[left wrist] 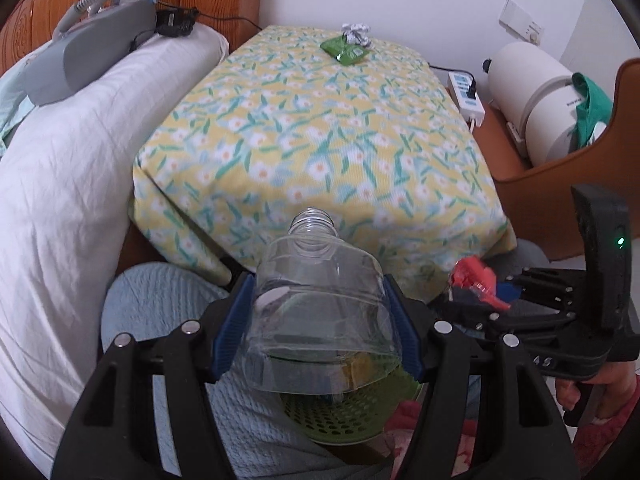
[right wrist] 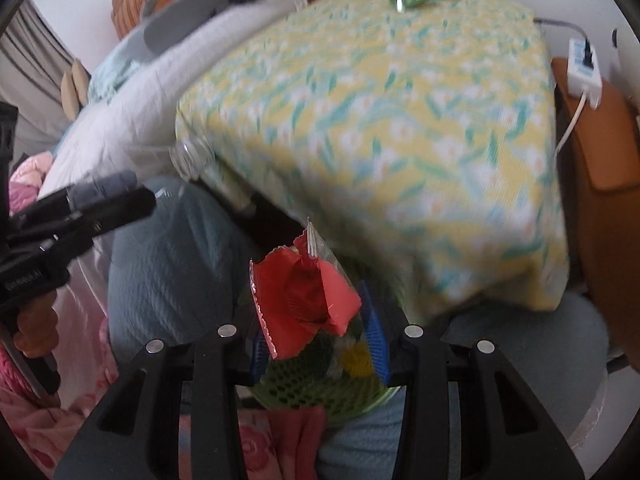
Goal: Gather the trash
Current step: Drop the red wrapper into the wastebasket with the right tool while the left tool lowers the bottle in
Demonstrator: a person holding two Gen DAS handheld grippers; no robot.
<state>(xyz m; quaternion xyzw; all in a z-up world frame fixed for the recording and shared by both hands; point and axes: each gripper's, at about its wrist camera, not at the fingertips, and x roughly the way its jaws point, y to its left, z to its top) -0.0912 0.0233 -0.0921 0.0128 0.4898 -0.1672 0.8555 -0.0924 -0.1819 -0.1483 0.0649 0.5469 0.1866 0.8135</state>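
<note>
Broadly, we see a bench [left wrist: 312, 120] draped in a yellow cloth with white flowers and green leaves, standing just beside a white pillow [left wrist: 80, 152]. On the pillow lies a grey device with a corrugated hose [left wrist: 92, 40]. To the far side of the bench sit a cream cylindrical appliance [left wrist: 536, 100] and a white power strip [left wrist: 466, 94]; lettering on the appliance is too small for us to read.

Below the bench edge a green perforated basket [left wrist: 340, 416] sits low, with yellow scraps inside it.

Our left gripper [left wrist: 320, 320] is clamped on a clear plastic bottle [left wrist: 320, 280], uncapped, neck pointing toward the bench, held directly above the basket. Our right gripper [right wrist: 318, 332] is clamped on a crumpled red wrapper [right wrist: 308, 300] with a clear serrated edge, also above the basket. We cannot make out any print on the wrapper. White letters on each gripper body are blurred, unreadable.

At the bench's far end lie a green packet [left wrist: 345, 51] and, touching it, a silver crumpled wrapper [left wrist: 357, 34]. Print on the packet is not legible.
</note>
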